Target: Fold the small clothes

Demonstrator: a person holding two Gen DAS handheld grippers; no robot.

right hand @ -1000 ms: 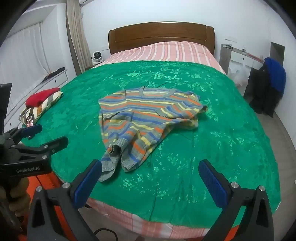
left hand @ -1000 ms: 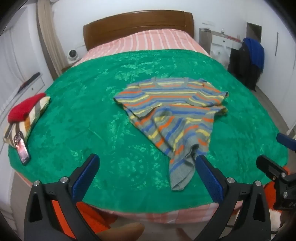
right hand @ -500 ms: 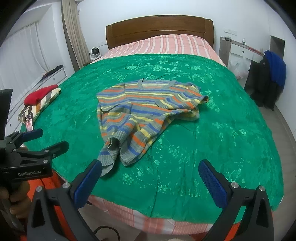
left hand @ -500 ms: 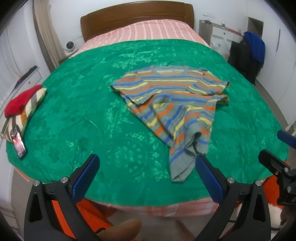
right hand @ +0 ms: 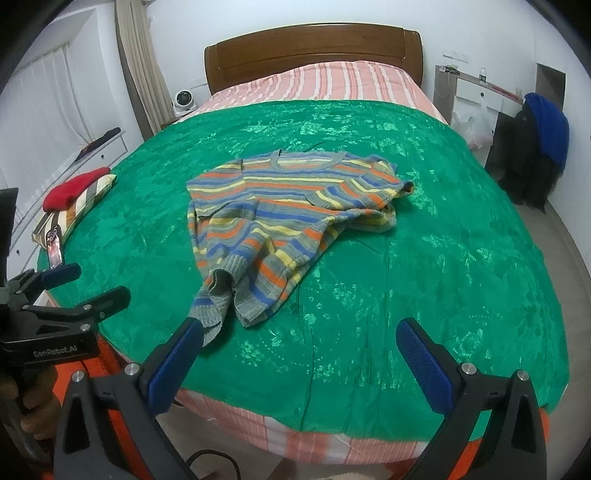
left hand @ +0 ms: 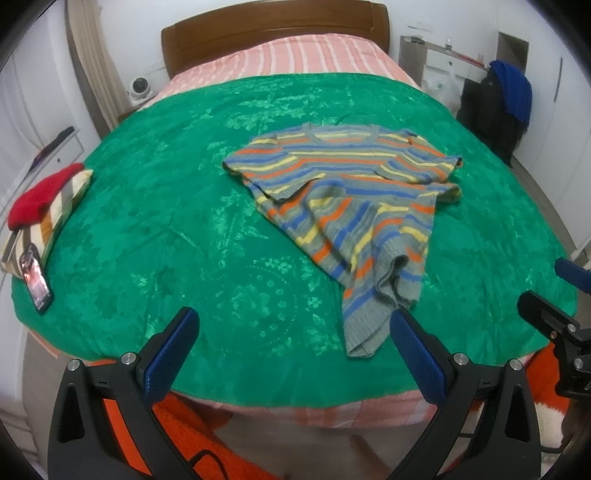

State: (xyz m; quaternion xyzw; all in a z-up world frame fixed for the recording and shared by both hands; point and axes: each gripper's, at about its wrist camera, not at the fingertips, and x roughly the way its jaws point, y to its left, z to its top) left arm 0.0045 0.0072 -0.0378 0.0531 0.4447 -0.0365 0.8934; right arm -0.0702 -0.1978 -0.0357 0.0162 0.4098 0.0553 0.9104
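A small striped sweater (left hand: 354, 206), grey with blue, orange and yellow bands, lies crumpled on the green bedspread (left hand: 184, 229), neck toward the headboard, one sleeve trailing toward the near edge. It also shows in the right wrist view (right hand: 280, 221). My left gripper (left hand: 295, 347) is open and empty, above the bed's near edge, just short of the sleeve end. My right gripper (right hand: 303, 354) is open and empty, near the edge, its left finger close to the sleeve cuff (right hand: 208, 317). Each gripper shows at the side of the other's view.
A red and striped folded pile (left hand: 44, 199) and a phone (left hand: 35, 280) lie at the bed's left edge. The wooden headboard (left hand: 273, 33) stands at the far end. A chair with dark and blue clothes (left hand: 506, 103) stands at the right. Orange rug lies below.
Both grippers have moved forward toward the bed and the sweater, which now looks larger and nearer. Both stay open. The sweater has not moved.
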